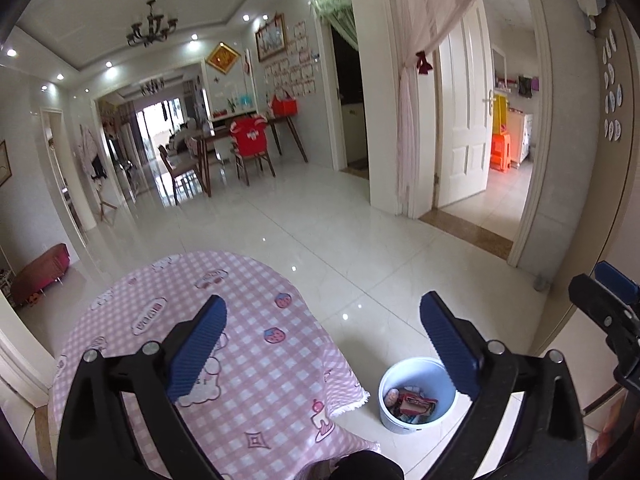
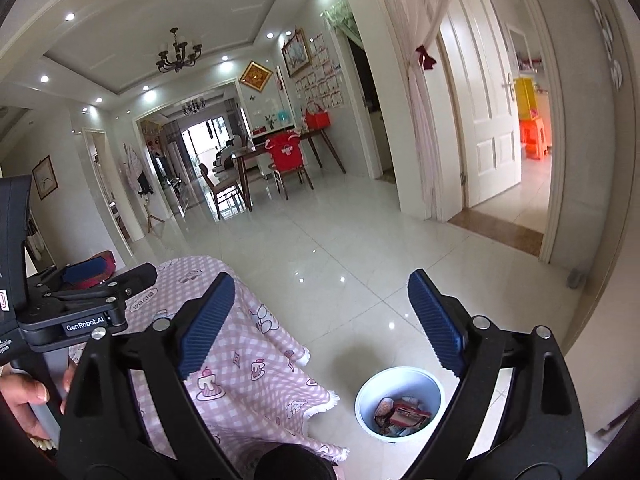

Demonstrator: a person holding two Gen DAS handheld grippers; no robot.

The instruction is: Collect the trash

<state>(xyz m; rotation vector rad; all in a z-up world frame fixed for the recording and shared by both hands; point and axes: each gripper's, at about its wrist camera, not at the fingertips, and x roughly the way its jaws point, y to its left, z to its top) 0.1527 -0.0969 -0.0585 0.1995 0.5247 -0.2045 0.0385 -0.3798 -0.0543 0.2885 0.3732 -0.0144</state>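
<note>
Hovering with my left gripper [image 1: 324,344] and right gripper [image 2: 320,320] both spread empty, I should scan the checked tablecloth [image 1: 240,280] before leaving the bin [image 1: 416,400].

Only clean read I get: "GenRobot.AI", white on a small black label on the left gripper [image 2: 86,326] body, right wrist view. Tablecloth [image 1: 248,344] has printed lettering in bubbles, too warped to read. Wall certificates too small.

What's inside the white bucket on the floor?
The bucket holds crumpled wrappers, one of them red, piled together. Whatever lies under that pile is covered, so the bottom cannot be seen.
</note>
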